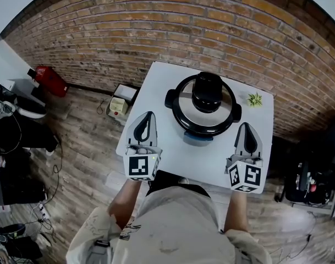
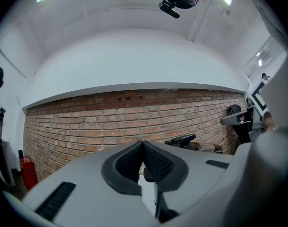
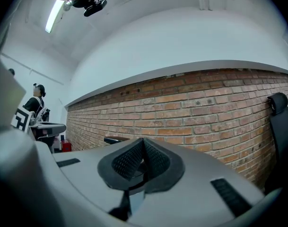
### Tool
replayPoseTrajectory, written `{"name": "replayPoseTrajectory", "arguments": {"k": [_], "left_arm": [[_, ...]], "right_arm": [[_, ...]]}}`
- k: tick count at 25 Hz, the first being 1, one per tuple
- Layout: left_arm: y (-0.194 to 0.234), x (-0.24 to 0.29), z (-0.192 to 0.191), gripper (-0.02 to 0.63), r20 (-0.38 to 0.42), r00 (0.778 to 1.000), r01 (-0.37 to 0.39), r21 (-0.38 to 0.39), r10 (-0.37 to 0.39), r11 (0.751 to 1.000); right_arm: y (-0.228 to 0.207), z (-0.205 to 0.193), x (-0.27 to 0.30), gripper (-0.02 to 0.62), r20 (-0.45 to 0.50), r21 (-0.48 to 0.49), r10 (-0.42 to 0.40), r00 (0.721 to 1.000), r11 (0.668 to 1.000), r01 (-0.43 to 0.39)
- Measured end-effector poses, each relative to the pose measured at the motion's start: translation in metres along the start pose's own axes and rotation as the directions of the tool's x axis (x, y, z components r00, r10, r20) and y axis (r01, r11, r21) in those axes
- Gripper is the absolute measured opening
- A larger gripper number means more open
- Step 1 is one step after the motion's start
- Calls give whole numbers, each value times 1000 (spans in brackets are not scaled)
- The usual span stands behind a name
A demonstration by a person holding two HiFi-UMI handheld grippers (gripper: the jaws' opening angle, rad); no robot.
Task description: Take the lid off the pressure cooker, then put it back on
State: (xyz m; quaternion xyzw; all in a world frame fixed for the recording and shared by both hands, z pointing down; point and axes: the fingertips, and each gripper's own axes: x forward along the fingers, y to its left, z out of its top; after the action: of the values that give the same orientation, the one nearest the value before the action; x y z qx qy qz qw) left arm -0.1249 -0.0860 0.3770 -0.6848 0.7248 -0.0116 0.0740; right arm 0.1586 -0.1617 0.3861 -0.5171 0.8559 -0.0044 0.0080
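Well, the cooker (image 1: pixel 206 111) stood on the table (image 1: pixel 156 87), in the middle and closer to the far edge. Its lid (image 1: pixel 185 104) sat flat on top, with the big black knob (image 1: pixel 207 91) in the middle of it. A small green plant (image 1: pixel 255 99) stood by the far right corner. The left gripper (image 1: pixel 148 117) hung over the near left corner and the right gripper (image 1: pixel 245 125) over the near right corner, both well apart from the cooker. Each one had its jaws pressed together with nothing between them. A lid that was on looked the same whether it was waiting to come off or was already back on, so I could not tell which it was. If the lid was yet to be lifted, I think the jaws would have needed to open wide for the knob, and the lid may have needed a twist, with the pot held so it did not slide. If it was back on, a good check was that the rim sat even all the way round, and it looked even from above.
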Motion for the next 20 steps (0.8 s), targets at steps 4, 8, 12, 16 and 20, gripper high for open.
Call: {"name": "replayPoseTrajectory", "arguments": {"k": [4,8,12,16,20], "left_arm": [[1,-1,-2,15,-1,1000,-3,-3,3,1000],[1,-1,-4,15,-3,1000,1,-6,-1,1000],[0,-1,-5,15,-6,1000,8,-11,-8,1000],[-2,1,-6,15,-8,1000,11,-13,-11,1000],[-3,2,-8,15,-11,1000,17,-16,-17,1000]], "right_arm": [[2,1,0,17,2,-14,-2,1000,1000,2],[4,-3,-1,17,-26,-21,-5,1000,1000,4],[10,-5,-3,17,-39,-32,9,999,999,-10],[11,-6,-2,17,-45,-28,15,999,999,-16],[11,-6,-2,17,-45,-27,18,999,999,-19]]}}
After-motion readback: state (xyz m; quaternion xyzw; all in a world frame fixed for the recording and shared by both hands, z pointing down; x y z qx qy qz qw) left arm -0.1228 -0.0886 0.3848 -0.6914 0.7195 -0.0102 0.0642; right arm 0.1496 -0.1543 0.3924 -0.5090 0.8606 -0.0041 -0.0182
